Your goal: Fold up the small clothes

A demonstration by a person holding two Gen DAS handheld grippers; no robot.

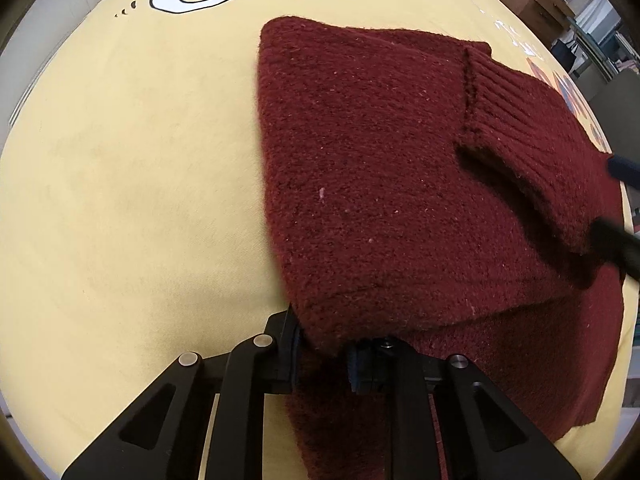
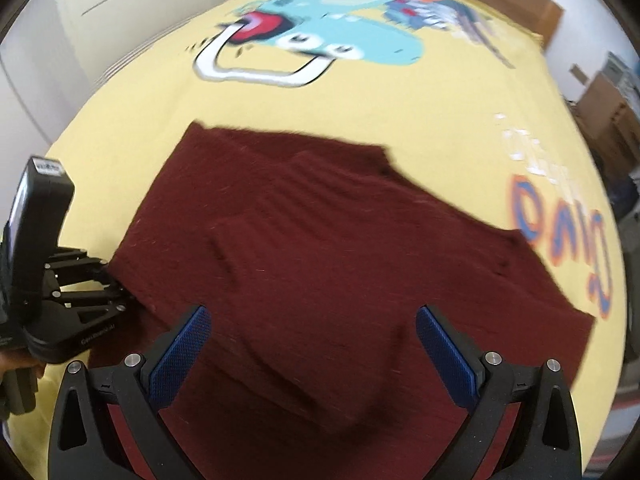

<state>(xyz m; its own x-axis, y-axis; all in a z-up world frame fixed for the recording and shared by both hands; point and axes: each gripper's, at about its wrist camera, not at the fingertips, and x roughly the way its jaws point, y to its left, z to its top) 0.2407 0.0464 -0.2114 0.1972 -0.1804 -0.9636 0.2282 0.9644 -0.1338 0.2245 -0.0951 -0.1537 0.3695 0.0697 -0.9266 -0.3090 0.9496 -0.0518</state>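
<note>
A dark red knitted sweater [image 1: 400, 184] is spread, partly folded, on a yellow printed cloth [image 1: 132, 200]. Its near corner is pinched between the narrowed jaws of the left gripper [image 1: 324, 354]. The right gripper [image 2: 312, 352] is held wide above the knit (nothing gripped).

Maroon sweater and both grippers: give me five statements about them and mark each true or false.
1. The left gripper is clamped on an edge of the maroon knit sweater. True.
2. The right gripper is shut on the sweater. False: its blue pads stand wide apart above the cloth, holding nothing.
3. The sweater lies on a yellow cloth printed with a cartoon. True.
4. The sweater is spread fully flat, nothing folded over. False: a part with a ribbed cuff lies folded across it.
5. The sweater is blue. False: it is maroon.
</note>
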